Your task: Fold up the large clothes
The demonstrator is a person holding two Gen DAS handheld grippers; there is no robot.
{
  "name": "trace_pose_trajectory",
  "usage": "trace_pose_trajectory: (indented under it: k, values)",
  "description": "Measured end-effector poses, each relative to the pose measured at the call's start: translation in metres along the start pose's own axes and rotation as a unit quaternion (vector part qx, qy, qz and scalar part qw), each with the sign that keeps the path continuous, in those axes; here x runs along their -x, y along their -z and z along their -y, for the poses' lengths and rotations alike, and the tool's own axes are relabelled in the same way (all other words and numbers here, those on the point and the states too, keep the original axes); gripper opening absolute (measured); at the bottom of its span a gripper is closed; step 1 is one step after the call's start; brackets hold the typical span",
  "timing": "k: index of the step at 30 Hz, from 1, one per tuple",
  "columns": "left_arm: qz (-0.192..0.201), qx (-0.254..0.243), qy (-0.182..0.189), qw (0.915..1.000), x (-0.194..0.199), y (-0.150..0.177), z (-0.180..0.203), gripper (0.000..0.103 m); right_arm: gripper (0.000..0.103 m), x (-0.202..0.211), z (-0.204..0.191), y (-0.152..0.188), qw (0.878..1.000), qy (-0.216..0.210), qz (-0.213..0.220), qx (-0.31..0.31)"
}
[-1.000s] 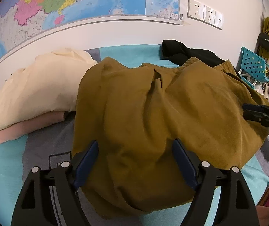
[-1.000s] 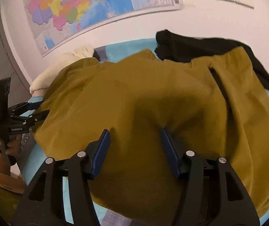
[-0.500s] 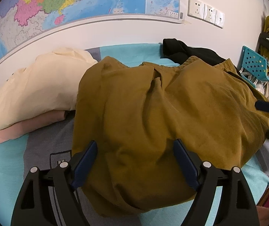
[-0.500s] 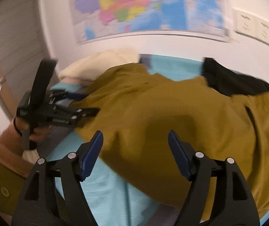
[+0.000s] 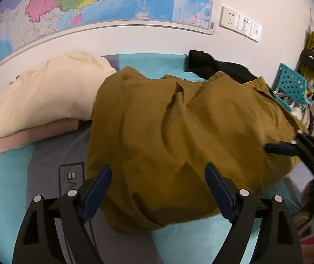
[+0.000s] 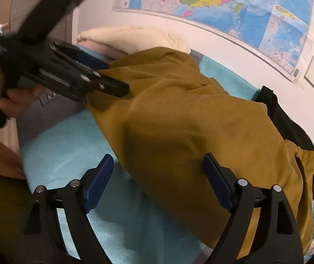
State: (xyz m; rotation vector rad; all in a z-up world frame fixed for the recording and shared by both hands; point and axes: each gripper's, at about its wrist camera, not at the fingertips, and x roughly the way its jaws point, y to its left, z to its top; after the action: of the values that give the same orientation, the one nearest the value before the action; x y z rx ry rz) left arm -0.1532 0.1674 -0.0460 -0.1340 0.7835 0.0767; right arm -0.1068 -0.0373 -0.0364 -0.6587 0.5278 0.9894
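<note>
A large mustard garment (image 5: 179, 132) lies spread and rumpled across the teal bed (image 5: 2, 187). My left gripper (image 5: 158, 168) hovers over its near edge, jaws wide and still opening, the pads clear of the cloth. In the right wrist view the same garment (image 6: 201, 121) runs under my right gripper (image 6: 157, 158), whose jaws are opening with cloth between them but not pinched. The left gripper (image 6: 113, 77) shows there at the garment's far corner, held by a hand (image 6: 13, 101). The right gripper (image 5: 289, 151) shows at the garment's right edge.
A black garment (image 5: 218, 66) lies behind the mustard one by the wall. A cream duvet (image 5: 47, 96) on a pink fold (image 5: 36, 136) fills the left of the bed. A blue perforated basket (image 5: 293, 85) stands at the right. A map hangs above.
My right gripper has rolled and swung toward the garment's near edge, its jaws spreading wider; more teal sheet shows under it. The left gripper has stayed put, jaws slightly wider.
</note>
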Motion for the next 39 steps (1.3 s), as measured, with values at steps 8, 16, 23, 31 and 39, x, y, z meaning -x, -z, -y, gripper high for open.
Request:
trace_pose_trajectory:
  k: [8, 16, 23, 31, 39]
  values:
    - [0.008, 0.017, 0.036, 0.9992, 0.023, 0.014, -0.004, 0.086, 0.057, -0.019, -0.011, -0.002, 0.996, 0.057, -0.001, 0.062]
    - [-0.01, 0.043, 0.095, 0.9945, 0.034, 0.044, -0.015, 0.086, 0.033, -0.006, 0.011, -0.018, 1.0, 0.007, 0.023, -0.004]
    - [-0.041, 0.109, 0.197, 0.9735, 0.008, 0.047, -0.016, 0.086, 0.032, 0.002, 0.023, -0.024, 0.998, -0.022, 0.034, -0.056]
    - [-0.03, 0.268, 0.305, 0.9135, -0.024, 0.03, -0.037, 0.086, 0.033, -0.004, 0.022, -0.016, 0.995, -0.041, 0.027, -0.083]
    - [-0.035, 0.284, 0.254, 0.9237, -0.043, 0.008, -0.032, 0.086, 0.06, 0.009, 0.034, -0.002, 0.983, -0.097, 0.045, -0.148]
